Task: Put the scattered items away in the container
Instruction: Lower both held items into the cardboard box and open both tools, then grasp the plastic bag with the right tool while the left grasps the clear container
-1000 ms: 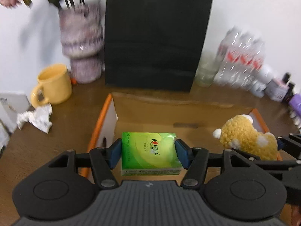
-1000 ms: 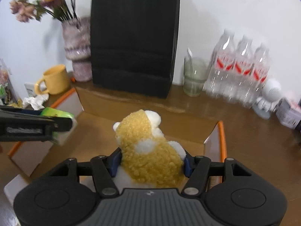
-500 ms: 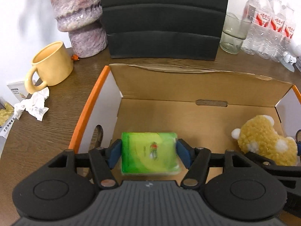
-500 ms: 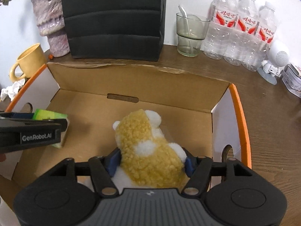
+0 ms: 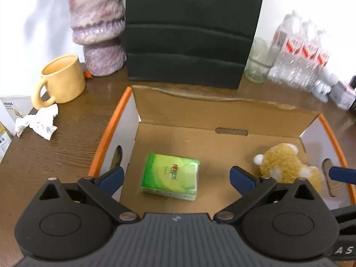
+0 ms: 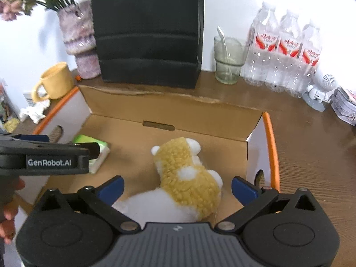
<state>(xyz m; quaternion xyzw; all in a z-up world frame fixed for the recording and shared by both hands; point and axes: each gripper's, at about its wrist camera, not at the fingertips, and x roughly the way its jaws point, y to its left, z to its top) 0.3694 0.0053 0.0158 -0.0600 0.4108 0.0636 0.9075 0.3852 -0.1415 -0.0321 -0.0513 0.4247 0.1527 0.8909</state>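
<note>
Where half a second ago both tools were clamped on their loads, each has now let go: the left tool (image 5: 175, 176) has spread its blue pads wide, and the flat green plastic-wrapped tissue pack (image 5: 170, 179) lies free on the floor of the open brown cardboard box with orange-edged side flaps (image 5: 222, 115), touching neither pad. The right tool (image 6: 176, 187) has done the same, its pads standing well apart at either side of the fluffy yellow-and-white plush toy (image 6: 189, 175), which rests on the box floor and, as far as I can tell, touches neither pad.

Seen from the left wrist, the pack sits at about 6 o'clock in the box, toward its left half, while the toy (image 5: 287, 166) lies at 4 o'clock against the right flap. I judge both deliveries complete, so these two items count as tidied.

Outside the box, at 9 o'clock on the wooden table (image 5: 55, 153), a crumpled white paper wad (image 5: 37, 122) lies just beside a pale yellow ceramic mug (image 5: 60, 81); it may be the next thing to collect.
</note>
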